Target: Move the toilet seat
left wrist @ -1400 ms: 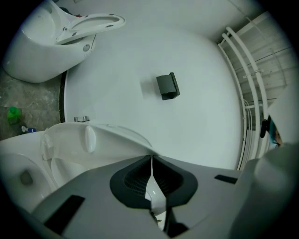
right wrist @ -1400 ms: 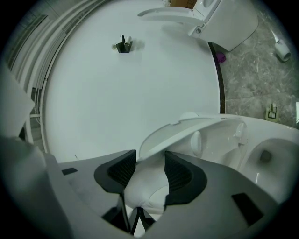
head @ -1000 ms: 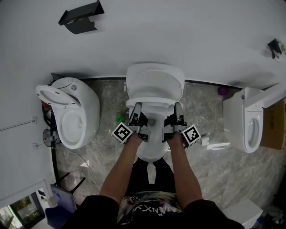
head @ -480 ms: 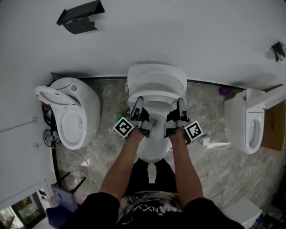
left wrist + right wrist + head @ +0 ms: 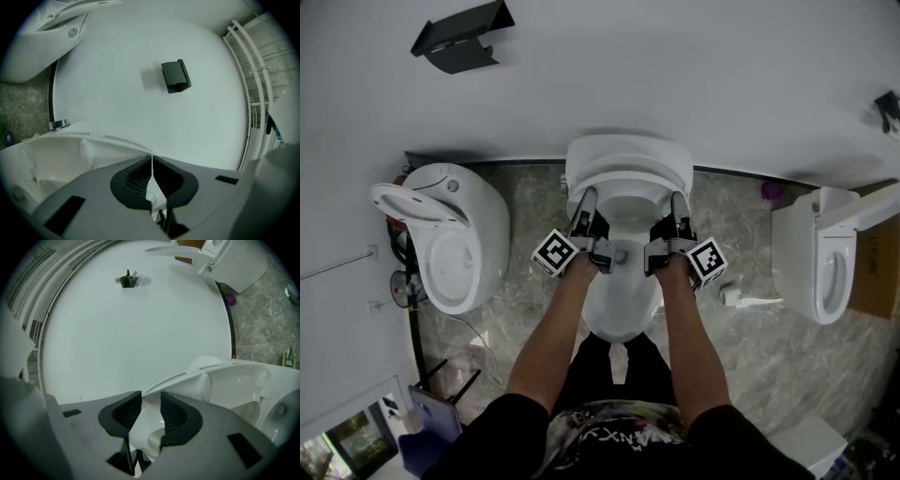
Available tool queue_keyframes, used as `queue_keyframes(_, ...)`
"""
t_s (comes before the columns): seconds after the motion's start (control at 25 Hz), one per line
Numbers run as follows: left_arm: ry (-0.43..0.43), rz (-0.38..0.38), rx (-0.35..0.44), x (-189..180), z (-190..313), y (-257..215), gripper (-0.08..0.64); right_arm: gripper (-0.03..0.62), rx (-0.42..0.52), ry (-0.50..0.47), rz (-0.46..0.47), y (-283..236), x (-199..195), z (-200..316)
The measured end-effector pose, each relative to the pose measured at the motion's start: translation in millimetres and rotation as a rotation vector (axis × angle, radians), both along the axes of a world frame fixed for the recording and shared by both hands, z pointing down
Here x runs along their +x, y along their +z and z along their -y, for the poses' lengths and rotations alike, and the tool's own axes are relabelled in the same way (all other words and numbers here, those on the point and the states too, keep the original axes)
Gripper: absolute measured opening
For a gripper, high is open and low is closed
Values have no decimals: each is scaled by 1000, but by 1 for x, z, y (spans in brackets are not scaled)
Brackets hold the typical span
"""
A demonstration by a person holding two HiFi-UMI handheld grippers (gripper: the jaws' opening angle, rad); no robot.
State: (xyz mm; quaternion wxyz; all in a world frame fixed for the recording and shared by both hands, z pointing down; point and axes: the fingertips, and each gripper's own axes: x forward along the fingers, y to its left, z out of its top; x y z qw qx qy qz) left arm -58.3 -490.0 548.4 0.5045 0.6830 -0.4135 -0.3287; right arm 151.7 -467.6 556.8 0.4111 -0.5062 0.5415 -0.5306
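Bare floor (image 5: 736, 220) either side of toilet (image 5: 623, 309); wall (image 5: 628, 75) close behind.

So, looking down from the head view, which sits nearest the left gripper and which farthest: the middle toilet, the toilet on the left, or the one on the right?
1. Middle toilet, right at the left gripper.
2. Left toilet, off to the left side.
3. Right toilet, across at the far right.

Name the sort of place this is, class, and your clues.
Likely a showroom or test room, not a home bathroom: left toilet, middle toilet and right toilet share one wall and stone-look floor, unpartitioned.
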Motion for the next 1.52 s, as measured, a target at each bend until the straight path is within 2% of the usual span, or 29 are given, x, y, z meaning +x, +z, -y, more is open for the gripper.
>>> queue_keyframes(0.08,2,3,1,2,6,0,29,89,-4,-23,-35,-1,-3,9)
queue_keyframes(0.16,4,-5,-1,4,12,0,29,87,-18,-40,-62,1,-7,18)
queue_keyframes(0.32,8,41,-10,3,20,7,29,87,-31,-54,-76,3,-12,26)
queue_keyframes(0.48,6,49,-12,0,24,8,29,86,-38,-59,-83,6,-13,28)
queue_keyframes(0.6,27,78,-5,0,24,6,29,75,-38,-71,-119,4,-14,28)
queue_keyframes(0.76,133,257,48,10,12,-8,29,52,-6,-116,-243,-17,-15,22)
queue_keyframes(1.12,347,664,286,29,-30,-85,29,6,110,-308,-678,-88,-33,-6)
queue_keyframes(1.28,379,780,381,30,-44,-122,29,5,172,-371,-844,-124,-46,-17)
queue_keyframes(1.52,404,896,508,29,-71,-176,29,5,305,-461,-1087,-184,-73,-48)
